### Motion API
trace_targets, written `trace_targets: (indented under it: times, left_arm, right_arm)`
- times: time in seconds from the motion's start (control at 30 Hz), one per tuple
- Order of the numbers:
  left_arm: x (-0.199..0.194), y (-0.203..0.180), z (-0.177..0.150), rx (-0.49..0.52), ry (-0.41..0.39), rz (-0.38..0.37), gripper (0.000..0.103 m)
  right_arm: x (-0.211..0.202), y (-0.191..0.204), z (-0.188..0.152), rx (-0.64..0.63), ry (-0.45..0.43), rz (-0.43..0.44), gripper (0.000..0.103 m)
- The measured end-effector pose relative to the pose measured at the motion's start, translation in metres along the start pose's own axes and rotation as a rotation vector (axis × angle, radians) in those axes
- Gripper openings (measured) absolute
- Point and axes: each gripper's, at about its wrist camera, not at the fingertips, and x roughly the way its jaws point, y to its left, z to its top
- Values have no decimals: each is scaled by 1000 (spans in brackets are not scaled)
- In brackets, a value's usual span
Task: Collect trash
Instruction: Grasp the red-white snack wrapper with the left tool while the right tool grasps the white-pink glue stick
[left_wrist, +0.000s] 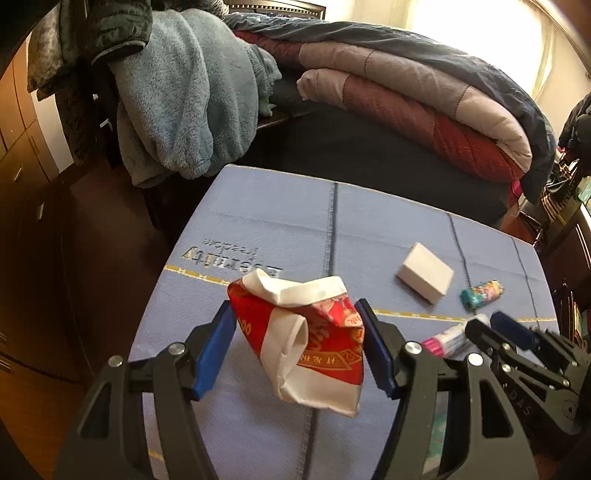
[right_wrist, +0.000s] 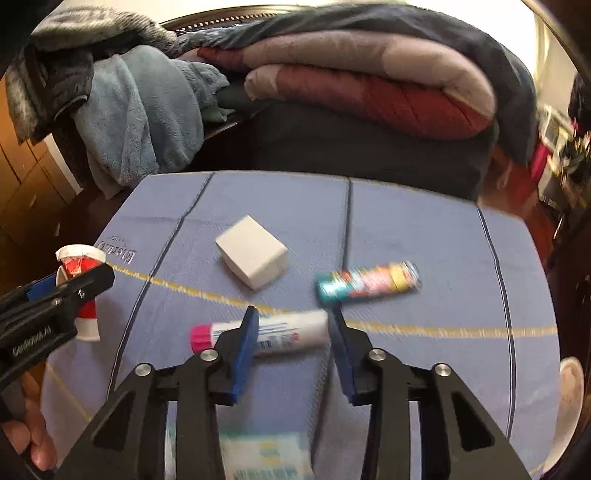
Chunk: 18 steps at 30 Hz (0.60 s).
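A crumpled red and white paper cup (left_wrist: 306, 343) hangs above the blue table cover (left_wrist: 277, 221), and my left gripper (left_wrist: 293, 302) is shut on it, a blue pad pressing each side. The right wrist view shows that cup (right_wrist: 79, 264) at the far left in the left gripper (right_wrist: 92, 277). My right gripper (right_wrist: 293, 310) hovers over a white tube with a pink cap (right_wrist: 280, 330) lying crosswise on the cover. Its left finger crosses in front of the tube and its right finger stands by the tube's end. The jaws stand narrowly apart and grip nothing.
A white box (right_wrist: 253, 256) and a small colourful canister (right_wrist: 369, 282) lie beyond the tube. A blurred packet (right_wrist: 266, 454) sits under the right gripper. Behind the table are a blue fleece (left_wrist: 177, 92) and a folded quilt (left_wrist: 406, 96). A person's hand (right_wrist: 33, 435) shows at lower left.
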Motion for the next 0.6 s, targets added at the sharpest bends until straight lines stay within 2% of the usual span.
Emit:
trace_targets:
  times: [0.1,0.17,0.2,0.23,0.3,0.47,0.6]
  left_arm:
    - [-7,-12,-1,18,-4,1,66]
    - [-15,-18,-2,25,-17,1,66]
    - [-18,-19,-3,20,-20,-2,66]
    - [-21,-18,-2,9,-22,-6,66]
    - [-27,-14,-3,-12,-22,-11,66]
    - [-37,5,-4,-26,-40,18,66]
    - [-39,21,-6,-37,-42,27,66]
  right_arm:
    - [-10,-12,-8,7,0,10,41]
    - [-15,-14,-10,2,2,57,62]
    - [-19,-12,-10,-6,-22,59,84]
    - [-23,-10,-10,-17,-55,55,98]
    - [-29,0,-10,-64,-131,47,99]
    - [2,22,-6,-151,-24,21,99]
    - [18,31,-11,-152,-3,1,99]
